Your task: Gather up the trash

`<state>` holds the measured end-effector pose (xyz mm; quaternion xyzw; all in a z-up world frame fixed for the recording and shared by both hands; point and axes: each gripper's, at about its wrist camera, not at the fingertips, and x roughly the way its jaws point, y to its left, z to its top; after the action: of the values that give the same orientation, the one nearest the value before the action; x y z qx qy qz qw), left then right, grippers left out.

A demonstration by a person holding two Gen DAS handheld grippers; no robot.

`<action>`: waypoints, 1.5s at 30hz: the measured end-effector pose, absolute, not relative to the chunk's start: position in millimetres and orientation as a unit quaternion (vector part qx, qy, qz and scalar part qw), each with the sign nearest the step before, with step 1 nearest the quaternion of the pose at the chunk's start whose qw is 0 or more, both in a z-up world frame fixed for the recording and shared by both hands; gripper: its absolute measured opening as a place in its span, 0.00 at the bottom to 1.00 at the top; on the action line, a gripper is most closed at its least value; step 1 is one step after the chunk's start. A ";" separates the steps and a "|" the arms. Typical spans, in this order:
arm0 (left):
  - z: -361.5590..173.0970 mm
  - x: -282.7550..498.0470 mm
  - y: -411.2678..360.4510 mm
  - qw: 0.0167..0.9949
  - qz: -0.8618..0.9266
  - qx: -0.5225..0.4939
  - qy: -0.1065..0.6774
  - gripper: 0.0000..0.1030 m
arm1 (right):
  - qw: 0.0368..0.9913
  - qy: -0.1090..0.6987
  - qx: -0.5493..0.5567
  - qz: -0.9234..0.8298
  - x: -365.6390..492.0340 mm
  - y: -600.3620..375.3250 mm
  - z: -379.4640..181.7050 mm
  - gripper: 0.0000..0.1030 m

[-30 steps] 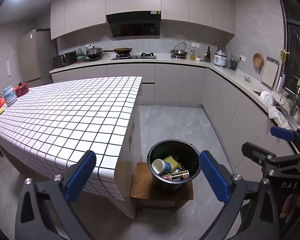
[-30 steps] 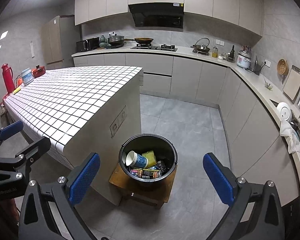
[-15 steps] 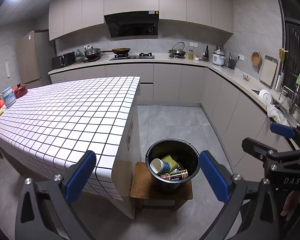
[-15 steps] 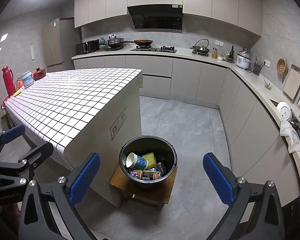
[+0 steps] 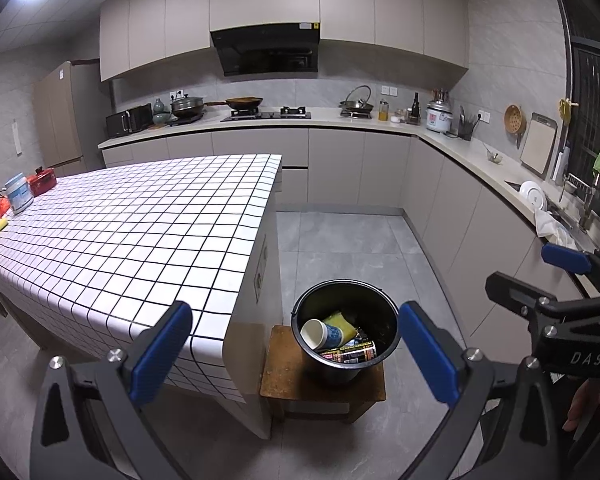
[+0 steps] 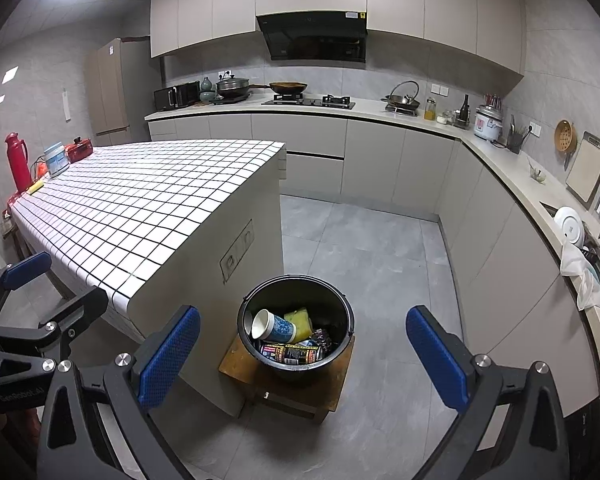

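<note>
A black bucket [image 5: 386, 322] stands on a low wooden stool [image 5: 284, 380] beside the tiled island; it also shows in the right wrist view [image 6: 344, 320]. Inside lie a paper cup [image 5: 320, 333], a yellow sponge [image 5: 342, 322] and a printed can [image 5: 350, 354]; the right wrist view shows the cup [image 6: 270, 326] and can [image 6: 292, 354] too. My left gripper [image 5: 296, 352] is open and empty, held above and in front of the bucket. My right gripper [image 6: 302, 356] is open and empty, also above it. Each gripper shows at the edge of the other's view.
The white tiled island [image 5: 132, 232] fills the left, with a red thermos [image 6: 18, 160], a jar [image 6: 56, 160] and a red box [image 6: 80, 149] at its far end. Counters [image 6: 508, 168] with cookware run along the back and right. Grey floor [image 6: 364, 240] lies between.
Both grippers have drawn back and up slightly from the bucket; the view has shifted a little. Both stay open and empty.
</note>
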<state>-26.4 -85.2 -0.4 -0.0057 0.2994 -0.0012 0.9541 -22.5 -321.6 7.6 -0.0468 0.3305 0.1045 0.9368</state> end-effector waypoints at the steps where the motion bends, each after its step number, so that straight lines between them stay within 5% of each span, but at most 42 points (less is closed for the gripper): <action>1: -0.7 -26.5 -84.8 0.954 -0.001 -0.006 0.300 1.00 | 0.937 0.330 -0.046 0.105 -22.5 -321.8 7.8 1.00; 45: -4.2 -26.4 -85.7 0.952 -0.026 -0.031 0.302 1.00 | 0.939 0.323 -0.053 0.104 -22.3 -321.9 10.4 1.00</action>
<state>-26.4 -85.7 -4.2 -0.0307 0.3021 -0.0256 0.9524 -22.3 -321.9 10.4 -0.0528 0.3233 0.1037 0.9391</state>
